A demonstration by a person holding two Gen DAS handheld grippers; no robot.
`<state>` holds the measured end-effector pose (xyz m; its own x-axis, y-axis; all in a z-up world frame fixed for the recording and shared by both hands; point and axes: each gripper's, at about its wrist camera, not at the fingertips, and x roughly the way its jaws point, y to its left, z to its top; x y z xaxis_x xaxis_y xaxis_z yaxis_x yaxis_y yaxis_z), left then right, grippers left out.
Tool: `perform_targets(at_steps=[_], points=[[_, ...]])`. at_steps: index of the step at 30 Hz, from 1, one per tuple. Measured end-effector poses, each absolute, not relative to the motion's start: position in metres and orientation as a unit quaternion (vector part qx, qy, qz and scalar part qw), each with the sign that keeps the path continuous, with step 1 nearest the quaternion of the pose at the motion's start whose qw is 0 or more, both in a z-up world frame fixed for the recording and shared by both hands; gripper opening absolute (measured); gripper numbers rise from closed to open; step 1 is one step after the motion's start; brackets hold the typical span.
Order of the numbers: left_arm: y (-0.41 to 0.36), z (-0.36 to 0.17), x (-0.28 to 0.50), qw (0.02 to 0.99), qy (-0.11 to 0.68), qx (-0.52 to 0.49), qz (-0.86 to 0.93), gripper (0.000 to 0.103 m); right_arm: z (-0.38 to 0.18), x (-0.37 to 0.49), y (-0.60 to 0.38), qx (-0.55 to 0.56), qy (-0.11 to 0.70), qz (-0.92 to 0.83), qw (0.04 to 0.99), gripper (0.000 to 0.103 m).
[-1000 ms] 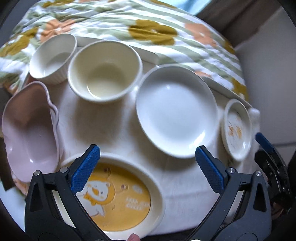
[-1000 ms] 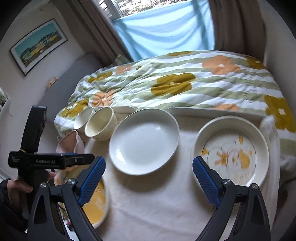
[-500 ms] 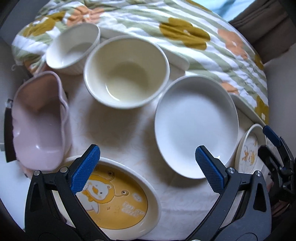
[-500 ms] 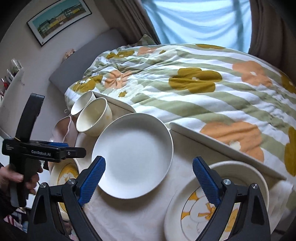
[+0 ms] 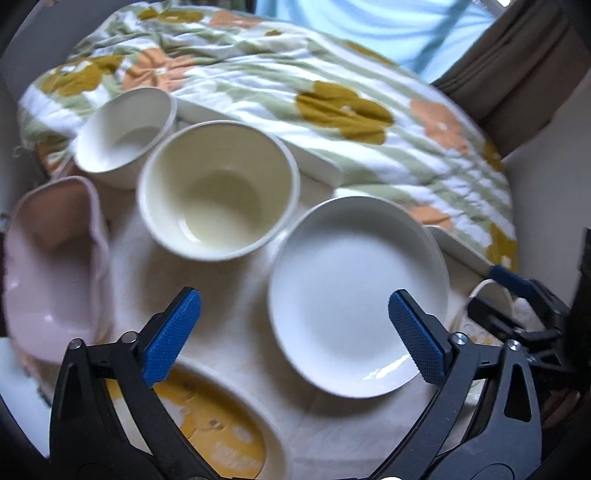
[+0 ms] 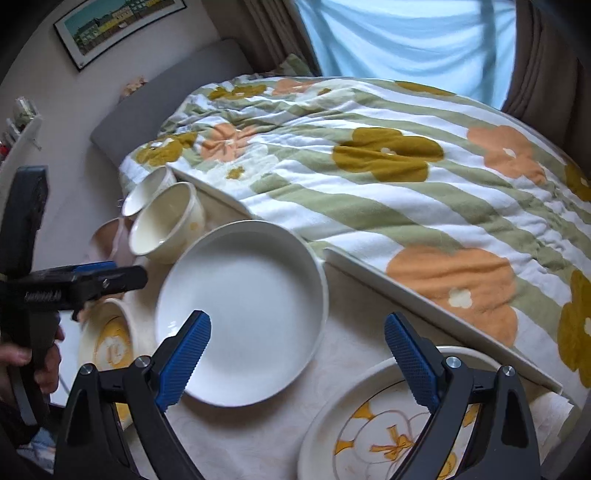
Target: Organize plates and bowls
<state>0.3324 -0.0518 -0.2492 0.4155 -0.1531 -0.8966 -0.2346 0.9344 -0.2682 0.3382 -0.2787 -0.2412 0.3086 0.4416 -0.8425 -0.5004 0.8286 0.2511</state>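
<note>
My left gripper [image 5: 295, 332] is open and empty, low over the table between a yellow cartoon plate [image 5: 218, 439] and a plain white plate [image 5: 354, 295]. Beyond it stand a cream bowl [image 5: 218, 199], a white ribbed bowl [image 5: 122, 129] and a pink wavy bowl [image 5: 48, 266]. My right gripper [image 6: 295, 354] is open and empty, above the near edge of the white plate [image 6: 240, 314] and a yellow-bow patterned plate [image 6: 388, 439]. The left gripper [image 6: 88, 284] also shows in the right wrist view, the right gripper [image 5: 517, 295] at the left wrist view's right edge.
The dishes sit on a small table with a cream cloth [image 6: 354, 302]. Right behind it lies a bed with a flowered, striped quilt [image 6: 388, 166]. A curtained window [image 6: 406, 40] and a framed picture [image 6: 114, 26] are further back.
Both grippers have moved forward and lower toward the dishes. The bowls and the white plate look larger and closer. No dish has moved.
</note>
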Motion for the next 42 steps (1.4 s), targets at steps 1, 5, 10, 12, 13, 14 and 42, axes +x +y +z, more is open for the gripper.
perform_targets(at_steps=[1,5,10,12,13,14,42], points=[[-0.052,-0.253,0.332,0.821,0.538,-0.19,0.016,0.093,-0.245,0.342,-0.277,-0.027,0.518,0.299,0.801,0.094],[-0.052,-0.275,0.332,0.808,0.549,-0.214,0.01,0.071,-0.263,0.353,-0.273,-0.032,0.538,0.307,0.784,0.094],[-0.048,-0.299,0.331,0.794,0.554,-0.25,0.004,0.053,-0.277,0.358,-0.273,-0.039,0.547,0.31,0.777,0.076],[-0.049,-0.305,0.332,0.792,0.558,-0.248,0.006,0.049,-0.281,0.36,-0.271,-0.047,0.547,0.311,0.776,0.068],[-0.049,-0.307,0.332,0.791,0.56,-0.248,0.007,0.045,-0.283,0.359,-0.271,-0.049,0.548,0.312,0.775,0.062],[-0.05,-0.309,0.332,0.79,0.562,-0.246,0.01,0.039,-0.284,0.36,-0.27,-0.05,0.548,0.313,0.774,0.059],[-0.05,-0.273,0.31,0.814,0.549,-0.189,0.005,0.022,-0.261,0.337,-0.266,-0.038,0.526,0.325,0.785,0.014]])
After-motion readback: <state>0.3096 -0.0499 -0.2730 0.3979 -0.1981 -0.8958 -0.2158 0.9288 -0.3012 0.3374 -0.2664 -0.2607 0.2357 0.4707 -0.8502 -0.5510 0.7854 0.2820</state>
